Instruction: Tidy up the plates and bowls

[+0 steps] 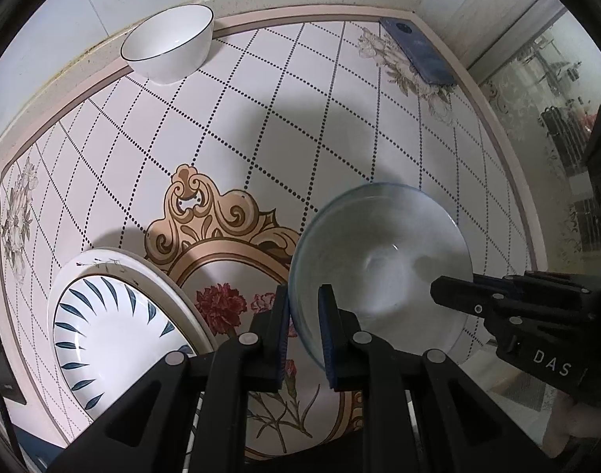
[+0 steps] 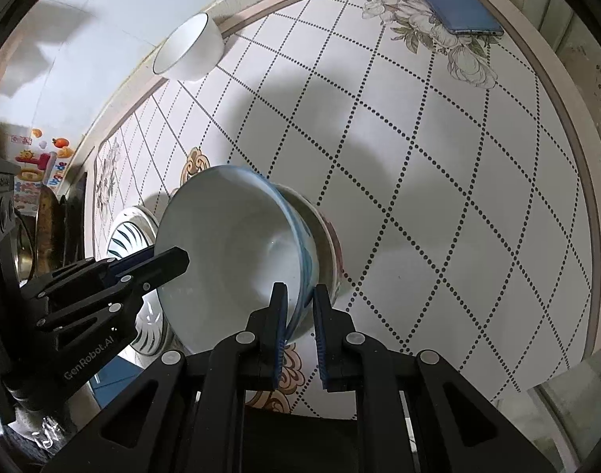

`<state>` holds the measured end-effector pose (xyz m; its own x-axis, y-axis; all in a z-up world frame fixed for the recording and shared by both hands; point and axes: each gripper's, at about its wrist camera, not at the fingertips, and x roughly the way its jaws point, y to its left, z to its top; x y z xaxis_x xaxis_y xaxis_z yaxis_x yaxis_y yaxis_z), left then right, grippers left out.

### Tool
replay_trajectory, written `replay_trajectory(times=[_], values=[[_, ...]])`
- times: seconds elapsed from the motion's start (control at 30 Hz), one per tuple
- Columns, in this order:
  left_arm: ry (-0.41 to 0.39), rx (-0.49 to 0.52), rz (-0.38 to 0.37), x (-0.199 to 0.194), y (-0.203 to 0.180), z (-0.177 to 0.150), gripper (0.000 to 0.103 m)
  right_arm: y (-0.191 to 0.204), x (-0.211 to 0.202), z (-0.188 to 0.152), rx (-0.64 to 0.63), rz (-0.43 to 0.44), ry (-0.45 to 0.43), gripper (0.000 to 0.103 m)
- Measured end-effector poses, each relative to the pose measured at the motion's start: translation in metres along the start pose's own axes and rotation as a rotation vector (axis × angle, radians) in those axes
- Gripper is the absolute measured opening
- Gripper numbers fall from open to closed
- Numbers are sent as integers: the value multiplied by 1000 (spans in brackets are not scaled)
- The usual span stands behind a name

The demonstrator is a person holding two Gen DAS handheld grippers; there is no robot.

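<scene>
A white bowl with a blue rim hangs tilted above the table. My left gripper is shut on its left rim and my right gripper is shut on its right rim. The right gripper shows at the right of the left wrist view, the left gripper at the left of the right wrist view. A stack of plates with blue leaf marks lies at the left. A smaller white bowl with a dark rim stands at the far edge.
The table has a dotted diamond pattern and floral print. A blue phone lies at the far right corner. A wall runs behind the table. Clutter and a metal pan sit at the far left.
</scene>
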<state>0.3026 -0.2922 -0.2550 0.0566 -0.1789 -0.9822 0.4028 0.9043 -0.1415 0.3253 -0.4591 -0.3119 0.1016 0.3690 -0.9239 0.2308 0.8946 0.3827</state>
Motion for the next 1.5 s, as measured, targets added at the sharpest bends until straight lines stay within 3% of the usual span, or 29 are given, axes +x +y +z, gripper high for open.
replay_trajectory(times=[0.3,0.43,0.6,0.67,0.7,0.8,1.03,1.27,1.5], values=[[9,6,18,4,-4,2,12,-1,8,1,-7,-26,33,14],[19,-11,-16,-1,-1,2,12,-3,9,3,2,-17,45,14],[-59,-69,-75,-41,17,10,13,-11,-10,11,67,47,58,15],[-101,-118,-96,-61,32,22,19,-10,-28,19,87,93,27,24],[-134,-162,-111,-73,46,32,22,-8,-38,26,93,114,7,34],[-195,-255,-109,-87,80,62,33,6,-58,53,81,168,-50,49],[-173,-460,-100,-55,161,135,37,62,-48,160,7,231,-135,51],[-85,-593,-155,6,207,169,37,101,21,257,-47,201,-68,51],[-40,-597,-161,40,216,191,36,98,89,309,10,184,23,48]])
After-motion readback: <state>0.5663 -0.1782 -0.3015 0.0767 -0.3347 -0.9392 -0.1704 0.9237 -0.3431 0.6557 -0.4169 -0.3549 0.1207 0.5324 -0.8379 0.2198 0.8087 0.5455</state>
